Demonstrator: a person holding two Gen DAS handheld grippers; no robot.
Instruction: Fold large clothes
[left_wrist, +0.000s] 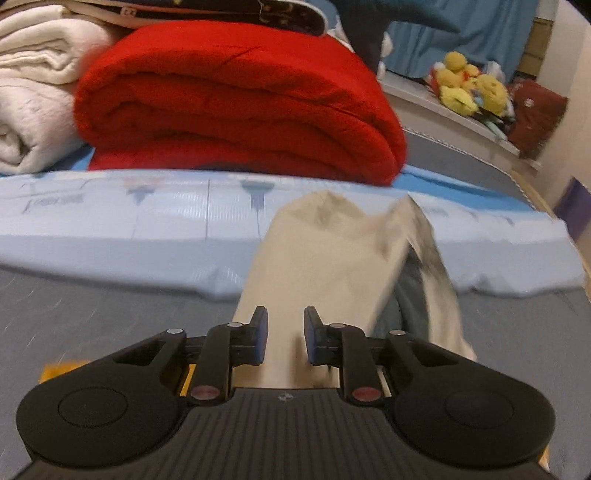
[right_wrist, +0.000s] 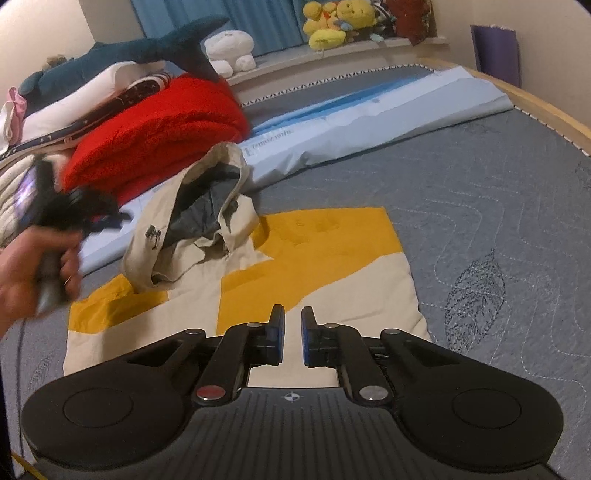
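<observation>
Right wrist view: a cream-and-yellow hooded jacket (right_wrist: 295, 273) lies folded on the grey quilted bed (right_wrist: 480, 206).
Both grippers, right (right_wrist: 292, 338) and left (left_wrist: 285, 334), have jaws spread and empty; a red blanket (right_wrist: 159, 136) and light-blue sheet (right_wrist: 369, 122) lie just beyond the hood.

One cream-and-mustard-yellow hooded cloth jacket (right_wrist: 280, 266) lies on the one grey quilted bed (right_wrist: 480, 206); one folded red fleece blanket (right_wrist: 159, 136), one folded pale blue printed sheet (right_wrist: 362, 118) and one rolled cream blanket (left_wrist: 33, 96) are behind it. One dark teal plush shark (right_wrist: 122, 55) and one white plush toy (right_wrist: 231, 51) show; the yellow plush toys (right_wrist: 336, 22) sit in one heap, too bunched to count; each gripper shows two black fingers (right_wrist: 277, 332).
</observation>
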